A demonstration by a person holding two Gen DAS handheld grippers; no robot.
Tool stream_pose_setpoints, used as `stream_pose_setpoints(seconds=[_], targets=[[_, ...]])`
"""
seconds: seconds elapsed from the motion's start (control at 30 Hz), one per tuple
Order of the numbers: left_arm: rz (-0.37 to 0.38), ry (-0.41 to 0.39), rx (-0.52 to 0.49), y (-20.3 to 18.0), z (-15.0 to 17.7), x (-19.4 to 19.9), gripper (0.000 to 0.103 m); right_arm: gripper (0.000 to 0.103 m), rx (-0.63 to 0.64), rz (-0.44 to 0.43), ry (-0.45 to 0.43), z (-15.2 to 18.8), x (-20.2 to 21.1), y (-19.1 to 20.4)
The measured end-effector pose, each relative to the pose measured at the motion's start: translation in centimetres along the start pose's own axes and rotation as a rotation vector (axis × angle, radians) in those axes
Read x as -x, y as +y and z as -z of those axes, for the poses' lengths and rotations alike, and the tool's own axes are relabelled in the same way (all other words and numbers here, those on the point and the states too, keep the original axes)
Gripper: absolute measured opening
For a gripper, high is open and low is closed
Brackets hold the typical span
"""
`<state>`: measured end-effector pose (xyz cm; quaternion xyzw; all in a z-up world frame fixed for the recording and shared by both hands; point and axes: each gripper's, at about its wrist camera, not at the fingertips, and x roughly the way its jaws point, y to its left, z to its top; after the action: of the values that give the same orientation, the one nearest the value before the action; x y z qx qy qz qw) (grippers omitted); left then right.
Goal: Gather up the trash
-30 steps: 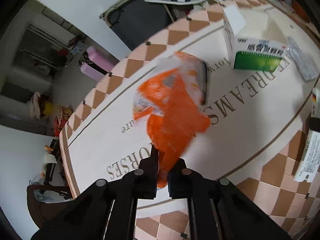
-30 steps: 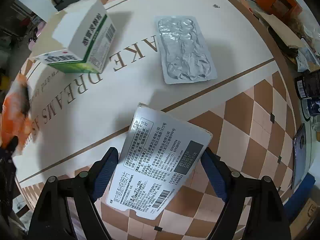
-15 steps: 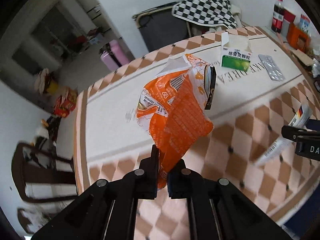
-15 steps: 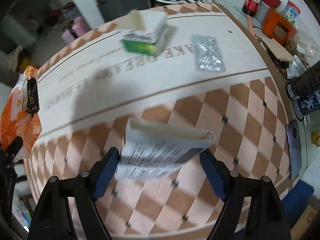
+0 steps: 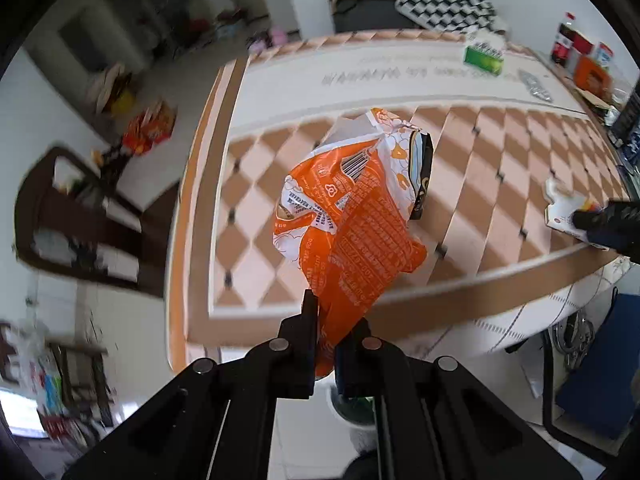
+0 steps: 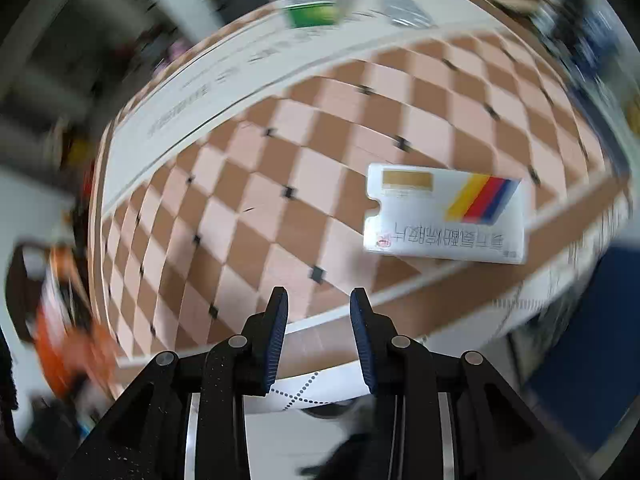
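**One piece in hand, three left lying**

Holds the orange wrapper (image 5: 352,224) pinched by its lower end between the closed fingers of the left gripper (image 5: 334,312). Hangs it ahead of the fingertips, lifted clear over the near edge of the tabletop (image 5: 500,128).

Carries nothing in the right gripper (image 6: 319,294), its fingers parted with a bare gap between them. Leaves the white medicine box (image 6: 444,218) lying flat on the checkered part, ahead and to the right of those fingers. Puts it close to the tabletop's edge and apart from the fingertips.

Far beyond both pairs of fingers, leaves a green-and-white box (image 5: 482,58) and a foil blister pack (image 5: 536,86) on the pale band.

Shows no bin plainly, so cannot count anything as collected for good. Looks, by judgement, no more than a quarter done. Has one of four visible pieces secured but not yet dropped anywhere. Has three more to pick up, the white medicine box being the nearest.
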<state>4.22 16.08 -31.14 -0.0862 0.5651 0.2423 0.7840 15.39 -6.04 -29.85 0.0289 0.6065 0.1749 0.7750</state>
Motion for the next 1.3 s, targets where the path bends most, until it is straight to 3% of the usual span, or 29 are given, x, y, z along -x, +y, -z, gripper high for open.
stream_pose_setpoints(seconds=[0.07,0.13,0.17,0.2,0.23,0.3,0.37,0.4,0.47,0.57,0.63,0.77,0.93,1.07,1.13,1.3], targets=[[0.016,0.025,0.031,0.0,0.8,-0.8,0.004,0.034,-0.051,-0.002,-0.010,0.4,0.5,-1.6],[0.023,0.036,0.051,-0.5,1.2,-1.4,0.004,0.049,-0.057,-0.001,-0.024,0.4,1.2,-3.1],[0.018,0.033,0.061,-0.9,1.1,-1.5,0.004,0.078,-0.046,0.018,-0.029,0.0,1.5,-3.9],[0.022,0.032,0.071,-1.6,0.8,-1.9,0.004,0.093,-0.041,0.066,-0.020,-0.5,1.5,-4.7],[0.028,0.035,0.080,-1.8,0.8,-1.9,0.004,0.093,-0.060,0.125,-0.014,-1.0,1.4,-5.8],[0.043,0.047,0.098,-3.0,0.2,-2.7,0.004,0.093,-0.097,0.126,-0.021,-2.6,1.4,-7.8],[0.050,0.056,0.097,-4.4,-0.6,-3.5,0.004,0.093,-0.040,0.171,-0.021,-4.2,1.2,-8.2],[0.043,0.053,0.092,-5.0,-1.1,-3.7,0.004,0.093,0.043,0.200,-0.006,-4.9,0.8,-7.6],[0.020,0.045,0.078,-6.7,-2.1,-4.6,0.004,0.093,0.312,0.231,0.114,-6.0,-1.4,-5.1],[0.012,0.051,0.085,-8.9,-3.1,-5.6,0.004,0.093,0.688,0.394,0.223,-5.4,-4.7,-1.8],[0.009,0.062,0.098,-10.0,-3.6,-6.2,0.004,0.093,0.854,0.428,0.288,-4.9,-6.6,-0.6],[-0.002,0.080,0.108,-11.7,-4.3,-7.1,0.004,0.093,1.056,0.446,0.390,-4.7,-9.4,0.5],[-0.024,0.075,0.109,-12.9,-4.8,-7.4,0.004,0.095,1.163,0.437,0.487,-4.7,-11.9,0.4],[-0.032,0.076,0.114,-13.1,-5.2,-7.5,0.004,0.094,1.104,0.355,0.543,-6.1,-12.3,-0.5],[-0.033,0.077,0.120,-13.1,-5.2,-7.5,0.004,0.085,1.071,0.302,0.556,-6.3,-12.1,-0.7],[-0.041,0.074,0.117,-13.1,-5.0,-7.0,0.004,0.084,0.991,0.287,0.509,-6.7,-11.4,-1.5]])
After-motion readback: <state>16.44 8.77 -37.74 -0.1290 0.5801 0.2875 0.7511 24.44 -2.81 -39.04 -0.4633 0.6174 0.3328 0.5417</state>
